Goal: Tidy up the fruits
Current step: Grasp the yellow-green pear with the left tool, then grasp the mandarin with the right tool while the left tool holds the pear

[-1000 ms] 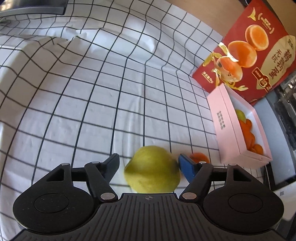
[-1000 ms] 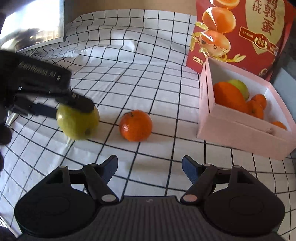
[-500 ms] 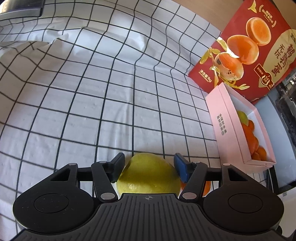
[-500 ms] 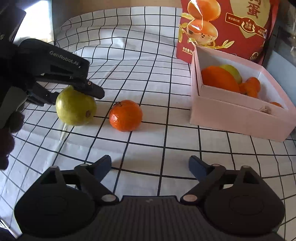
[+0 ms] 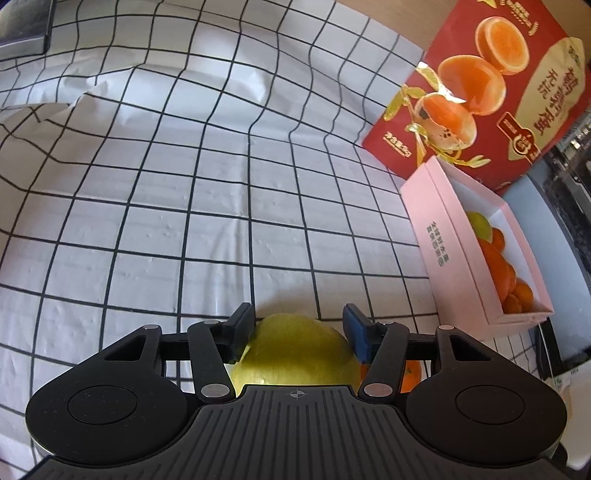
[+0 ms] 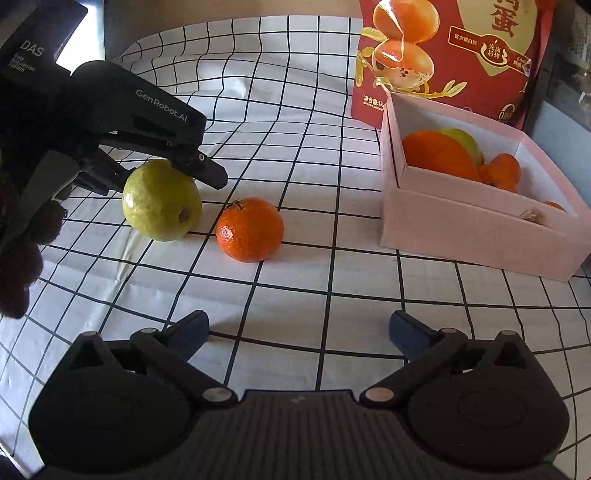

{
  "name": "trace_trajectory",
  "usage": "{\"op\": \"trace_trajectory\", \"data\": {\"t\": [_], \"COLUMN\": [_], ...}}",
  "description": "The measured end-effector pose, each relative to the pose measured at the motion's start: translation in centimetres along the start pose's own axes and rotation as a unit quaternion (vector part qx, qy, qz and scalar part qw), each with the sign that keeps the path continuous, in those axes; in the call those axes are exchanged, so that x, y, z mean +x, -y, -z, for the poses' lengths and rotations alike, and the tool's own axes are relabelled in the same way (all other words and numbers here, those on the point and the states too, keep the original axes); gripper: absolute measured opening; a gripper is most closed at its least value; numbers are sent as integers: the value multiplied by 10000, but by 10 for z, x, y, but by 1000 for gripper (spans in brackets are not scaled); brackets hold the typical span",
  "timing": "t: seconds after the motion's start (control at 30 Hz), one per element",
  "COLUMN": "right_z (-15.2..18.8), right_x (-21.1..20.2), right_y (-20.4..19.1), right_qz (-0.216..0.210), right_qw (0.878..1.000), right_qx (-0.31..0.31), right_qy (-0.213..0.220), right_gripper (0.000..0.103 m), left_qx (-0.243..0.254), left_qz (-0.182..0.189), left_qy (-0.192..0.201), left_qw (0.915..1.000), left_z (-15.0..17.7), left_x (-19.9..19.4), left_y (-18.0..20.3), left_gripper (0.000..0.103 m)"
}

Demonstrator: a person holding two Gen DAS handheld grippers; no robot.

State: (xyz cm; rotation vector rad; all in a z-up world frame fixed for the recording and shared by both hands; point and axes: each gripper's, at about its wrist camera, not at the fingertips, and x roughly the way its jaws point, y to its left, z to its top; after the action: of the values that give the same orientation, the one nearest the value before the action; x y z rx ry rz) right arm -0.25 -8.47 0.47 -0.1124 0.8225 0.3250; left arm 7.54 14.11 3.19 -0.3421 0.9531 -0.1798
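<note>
My left gripper (image 5: 298, 326) is shut on a yellow-green guava (image 5: 295, 354); in the right wrist view the guava (image 6: 160, 201) hangs in its fingers (image 6: 207, 171) just above the checked cloth. An orange mandarin (image 6: 250, 229) lies on the cloth right of the guava; in the left wrist view only an edge of it (image 5: 410, 376) shows behind my right finger. A pink box (image 6: 472, 229) holding oranges and a green fruit stands at the right; it also shows in the left wrist view (image 5: 436, 236). My right gripper (image 6: 297, 328) is open and empty, near the mandarin's front.
A red printed bag (image 6: 454, 48) stands behind the pink box; it also shows in the left wrist view (image 5: 480, 85). The white checked tablecloth (image 5: 184, 184) covers the table and is wrinkled at the far left. A dark object (image 5: 22, 33) sits at the far left corner.
My left gripper closed on the guava and lifted it slightly off the cloth. My right gripper moved forward toward the mandarin and stayed open.
</note>
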Motion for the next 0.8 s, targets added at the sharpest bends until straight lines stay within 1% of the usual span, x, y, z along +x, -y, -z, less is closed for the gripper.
{"op": "trace_trajectory", "data": {"t": [0.1, 0.17, 0.2, 0.27, 0.33, 0.37, 0.47, 0.5, 0.57, 0.6, 0.63, 0.7, 0.8], "right_z": [-3, -9, -13, -21, -30, -35, -47, -50, -54, -54, -54, -53, -46], "right_x": [2, 3, 3, 4, 9, 13, 30, 34, 38, 38, 37, 35, 28], "right_y": [1, 2, 3, 0, -7, -12, -23, -25, -27, -27, -26, -25, -18], "right_qz": [-81, -182, -235, -326, -358, -409, -414, -418, -416, -404, -438, -492, -355], "right_qw": [9999, 9997, 9996, 9993, 9987, 9982, 9975, 9974, 9973, 9974, 9973, 9972, 9981], "right_qx": [-117, -97, -91, -172, -344, -444, -568, -588, -606, -599, -593, -565, -487], "right_qy": [-65, -151, -103, -8, 61, 65, 28, 9, -11, -8, -20, -56, -88], "right_gripper": [103, 96, 92, 91, 84, 83, 71, 63, 55, 48, 45, 44, 44], "left_qx": [127, 186, 200, 157, 100, 94, 214, 253, 298, 316, 357, 505, 761], "left_qz": [71, 117, 160, 243, 333, 365, 431, 442, 476, 480, 478, 471, 459], "left_qy": [29, 64, 83, 95, 94, 97, 92, 93, 81, 74, 53, 15, -10], "left_qw": [9999, 9997, 9996, 9995, 9994, 9992, 9988, 9987, 9984, 9983, 9982, 9976, 9960], "left_z": [7, 12, 15, 19, 21, 22, 25, 26, 29, 30, 30, 32, 36], "left_x": [-11, -18, -23, -28, -33, -35, -42, -44, -49, -51, -53, -57, -63], "left_y": [-1, -3, -5, -10, -14, -15, -14, -14, -14, -14, -13, -11, -8], "left_gripper": [58, 58, 57, 57, 56, 56, 56, 56, 56, 56, 56, 56, 59]}}
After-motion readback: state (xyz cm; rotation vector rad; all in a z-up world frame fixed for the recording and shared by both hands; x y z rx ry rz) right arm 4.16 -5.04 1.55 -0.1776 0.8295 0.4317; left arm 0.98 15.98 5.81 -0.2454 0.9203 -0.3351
